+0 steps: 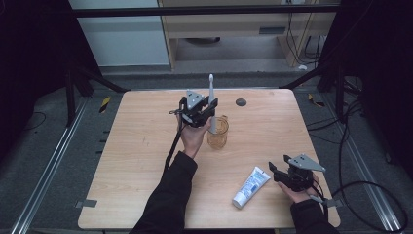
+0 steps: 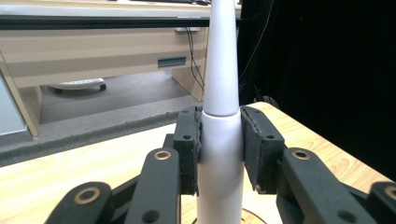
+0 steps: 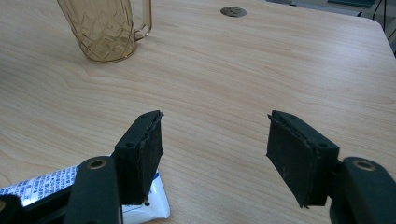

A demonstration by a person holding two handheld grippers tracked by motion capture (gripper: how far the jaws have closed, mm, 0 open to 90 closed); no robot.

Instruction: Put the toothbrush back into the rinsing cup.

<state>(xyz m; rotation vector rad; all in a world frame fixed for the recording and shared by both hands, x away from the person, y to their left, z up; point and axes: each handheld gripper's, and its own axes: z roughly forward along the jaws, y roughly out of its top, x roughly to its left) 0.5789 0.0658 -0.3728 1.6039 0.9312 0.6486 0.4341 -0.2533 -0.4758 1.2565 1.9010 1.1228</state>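
Hand-held gripper (image 3: 215, 156) agape; toothpaste tube (image 3: 93, 193) beside jaw.

even overhead light is falling on the desk (image 1: 146, 136), leaving its surroundings dark and shadows faint. the toothbrush handle (image 2: 219, 140) is glaring white, and the close fingers (image 3: 140, 154) are looking slightly soft.

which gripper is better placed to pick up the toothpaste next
Right. The right gripper is open and empty beside the toothpaste tube, which lies by its jaw. The left gripper is shut on the toothbrush over the cup, farther away.
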